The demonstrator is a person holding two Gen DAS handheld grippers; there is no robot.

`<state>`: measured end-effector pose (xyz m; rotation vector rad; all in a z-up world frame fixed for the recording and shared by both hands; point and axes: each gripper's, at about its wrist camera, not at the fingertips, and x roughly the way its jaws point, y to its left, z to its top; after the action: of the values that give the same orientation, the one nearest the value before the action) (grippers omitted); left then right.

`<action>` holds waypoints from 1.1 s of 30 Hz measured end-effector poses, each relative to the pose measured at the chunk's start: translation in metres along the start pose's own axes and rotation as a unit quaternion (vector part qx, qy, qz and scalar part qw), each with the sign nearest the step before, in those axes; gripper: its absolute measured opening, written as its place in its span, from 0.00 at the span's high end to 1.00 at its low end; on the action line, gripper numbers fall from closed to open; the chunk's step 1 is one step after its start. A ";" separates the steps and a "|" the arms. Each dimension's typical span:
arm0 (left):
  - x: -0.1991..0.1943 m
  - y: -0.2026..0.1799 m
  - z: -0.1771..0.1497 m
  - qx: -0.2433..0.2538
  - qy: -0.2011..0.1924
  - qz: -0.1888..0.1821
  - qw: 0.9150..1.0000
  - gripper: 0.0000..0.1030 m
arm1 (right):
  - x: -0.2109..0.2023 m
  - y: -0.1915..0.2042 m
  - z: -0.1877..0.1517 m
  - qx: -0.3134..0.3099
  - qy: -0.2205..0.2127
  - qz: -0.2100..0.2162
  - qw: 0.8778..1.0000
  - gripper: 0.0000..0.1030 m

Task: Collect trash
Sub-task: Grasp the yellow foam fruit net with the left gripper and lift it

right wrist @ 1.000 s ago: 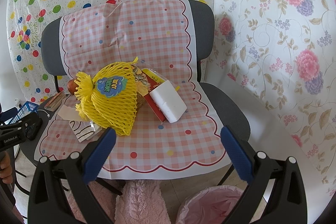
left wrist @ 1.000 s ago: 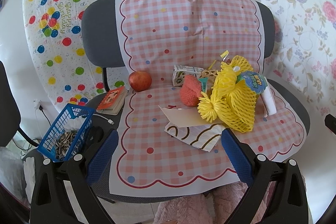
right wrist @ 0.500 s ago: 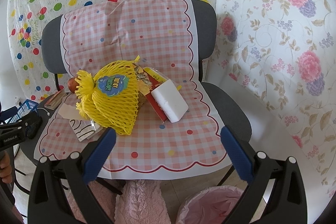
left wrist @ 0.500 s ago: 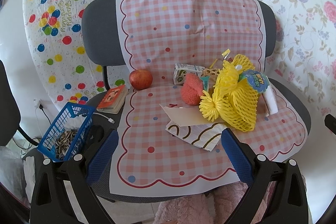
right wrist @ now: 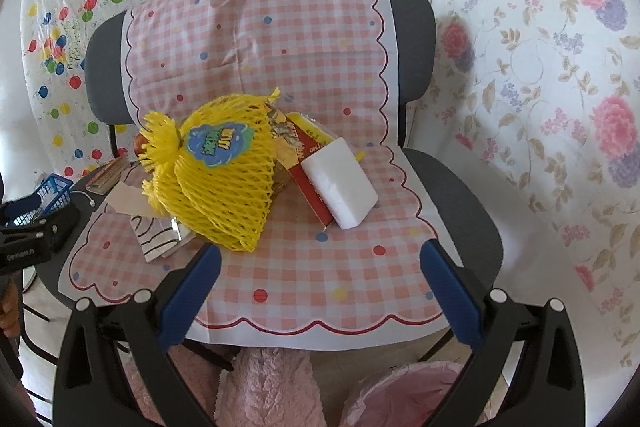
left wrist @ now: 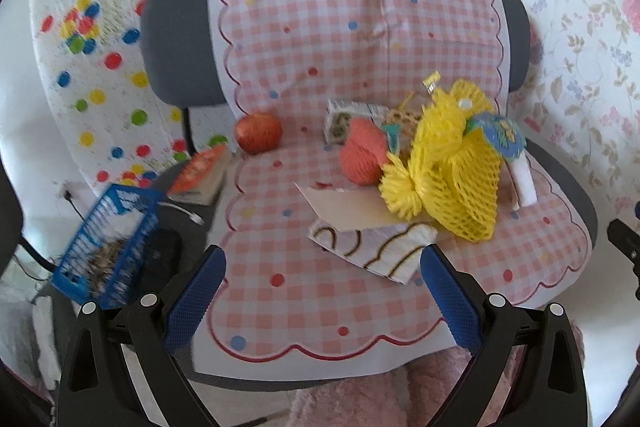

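Note:
A pile of trash lies on a chair seat covered by a pink checked cloth [left wrist: 304, 279]. It holds a yellow foam net [left wrist: 460, 179] [right wrist: 224, 179], an orange foam net [left wrist: 362, 157], a torn paper wrapper [left wrist: 376, 251] [right wrist: 156, 235], a small carton [left wrist: 340, 115], a red snack box [right wrist: 308, 163] and a white foam block [right wrist: 340, 183]. My left gripper [left wrist: 322, 291] is open and empty, just in front of the wrapper. My right gripper [right wrist: 320, 287] is open and empty above the seat's front edge.
A red apple [left wrist: 258, 133] sits at the seat's back left. A small book [left wrist: 200, 175] and a blue basket [left wrist: 108, 239] rest on a dark stool to the left. A pink-lined bin [right wrist: 412, 399] stands on the floor below the right gripper.
Both grippers have moved closer to the chair, so the pile looks larger. Nothing on the seat has moved and both grippers stay open.

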<state>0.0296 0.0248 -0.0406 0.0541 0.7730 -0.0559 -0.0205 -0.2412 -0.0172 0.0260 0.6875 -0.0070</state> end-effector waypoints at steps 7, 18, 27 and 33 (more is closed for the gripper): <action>0.024 -0.026 -0.004 0.043 -0.015 -0.010 0.999 0.07 | 0.017 -0.012 0.000 0.010 -0.010 -0.011 1.000 0.06; 0.061 -0.076 0.018 0.035 0.000 -0.103 0.994 0.07 | 0.051 -0.042 -0.008 0.019 -0.004 0.011 1.000 0.06; 0.100 -0.088 0.041 0.007 0.006 -0.110 0.994 0.08 | 0.067 -0.061 -0.017 0.023 0.012 0.020 0.999 0.06; 0.112 -0.093 0.051 0.009 0.001 -0.128 0.992 0.16 | 0.076 -0.063 -0.022 0.025 0.025 0.027 0.999 0.06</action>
<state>0.1383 -0.0752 -0.0853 -0.0290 0.7774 -0.3073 0.0234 -0.3031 -0.0838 0.0928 0.7364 0.0280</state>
